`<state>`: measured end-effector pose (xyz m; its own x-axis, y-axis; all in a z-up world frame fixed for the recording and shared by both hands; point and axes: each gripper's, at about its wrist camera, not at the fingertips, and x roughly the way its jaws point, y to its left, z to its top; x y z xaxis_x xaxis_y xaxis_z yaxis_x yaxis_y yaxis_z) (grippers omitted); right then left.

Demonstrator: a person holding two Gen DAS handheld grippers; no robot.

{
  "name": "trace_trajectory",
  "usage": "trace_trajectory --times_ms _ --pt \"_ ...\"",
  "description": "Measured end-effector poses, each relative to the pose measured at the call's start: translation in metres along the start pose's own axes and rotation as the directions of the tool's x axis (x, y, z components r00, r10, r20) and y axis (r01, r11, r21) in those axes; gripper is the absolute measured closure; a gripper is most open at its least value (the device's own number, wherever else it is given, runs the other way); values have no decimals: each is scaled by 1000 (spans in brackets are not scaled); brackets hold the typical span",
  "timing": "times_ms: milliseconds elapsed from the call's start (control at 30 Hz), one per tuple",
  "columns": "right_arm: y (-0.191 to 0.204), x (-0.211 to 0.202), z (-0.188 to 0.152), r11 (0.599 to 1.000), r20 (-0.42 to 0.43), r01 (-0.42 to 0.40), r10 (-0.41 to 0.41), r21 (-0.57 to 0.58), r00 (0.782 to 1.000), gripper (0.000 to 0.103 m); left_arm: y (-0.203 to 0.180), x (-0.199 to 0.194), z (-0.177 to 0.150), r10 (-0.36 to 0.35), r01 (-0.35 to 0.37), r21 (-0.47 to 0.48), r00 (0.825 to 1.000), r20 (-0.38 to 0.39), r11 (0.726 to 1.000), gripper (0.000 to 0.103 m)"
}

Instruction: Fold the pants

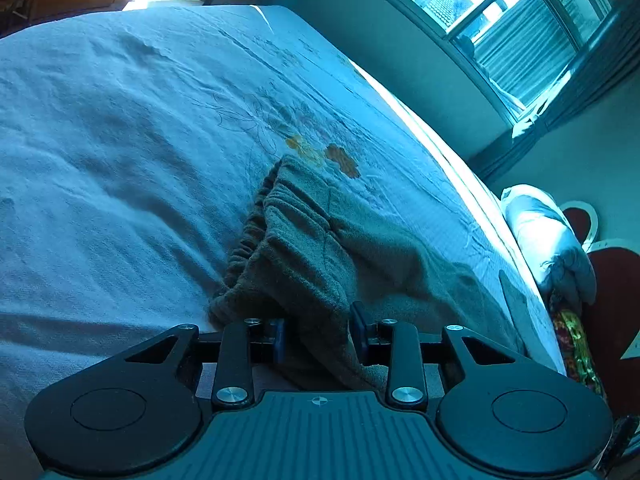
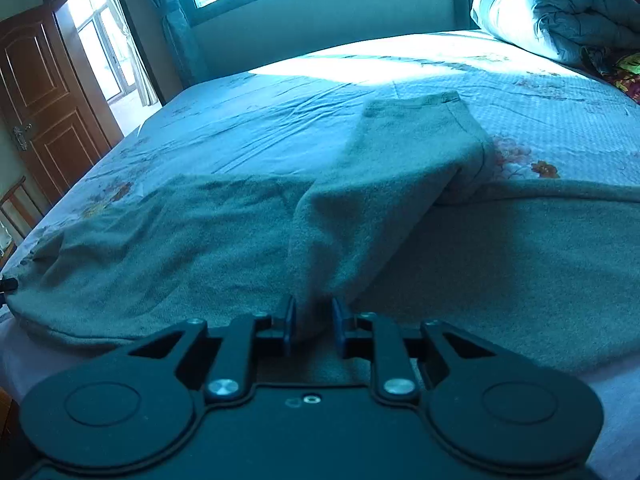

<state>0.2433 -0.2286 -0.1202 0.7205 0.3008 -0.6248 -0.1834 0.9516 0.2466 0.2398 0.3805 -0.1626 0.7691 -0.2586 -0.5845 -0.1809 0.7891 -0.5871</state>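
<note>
Grey-green fleece pants (image 1: 320, 240) lie on the bed, elastic waistband bunched at the left of the left wrist view. My left gripper (image 1: 320, 334) is shut on the waist end of the pants, cloth draped between its blue pads. In the right wrist view the pants (image 2: 160, 240) spread across the near bed. My right gripper (image 2: 314, 326) is shut on a pant leg (image 2: 384, 184), which rises from the fingers and folds back over the rest, its hem lying farther up the bed.
The bed (image 1: 100, 160) has a pale floral sheet. A rolled quilt (image 2: 560, 16) lies at the head end, also seen in the left wrist view (image 1: 548, 240). A window wall (image 2: 320, 20) runs along the far side. A wooden door (image 2: 36, 100) stands at left.
</note>
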Motion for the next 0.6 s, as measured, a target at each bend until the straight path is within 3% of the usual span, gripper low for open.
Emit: trace_trajectory --times_ms 33,133,200,267,333,500,567,600 --pt "0 -5 2 1000 18 2 -2 -8 1000 91 1 -9 0 30 -30 2 999 25 1000 51" --pt "1 -22 11 998 88 39 -34 -50 995 91 -13 -39 3 164 -173 64 977 134 983 49" --pt "1 -28 19 997 122 51 -44 -56 992 91 -35 -52 5 169 -198 121 961 221 973 49" --pt "3 -29 27 998 142 44 -37 -52 989 90 -59 -44 8 174 -223 186 953 249 957 48" --pt "6 -25 33 998 137 40 -32 -56 990 90 -89 -19 9 183 -246 274 955 235 930 37" --pt "16 -20 33 997 124 15 -6 -74 992 90 -128 63 7 163 -209 354 974 157 911 37" --pt "15 -17 31 997 114 26 -17 -77 993 91 -122 97 5 288 -299 355 954 85 886 37" --pt "12 -16 31 997 109 35 -27 -74 994 90 -115 106 2 291 -297 342 954 69 892 37"
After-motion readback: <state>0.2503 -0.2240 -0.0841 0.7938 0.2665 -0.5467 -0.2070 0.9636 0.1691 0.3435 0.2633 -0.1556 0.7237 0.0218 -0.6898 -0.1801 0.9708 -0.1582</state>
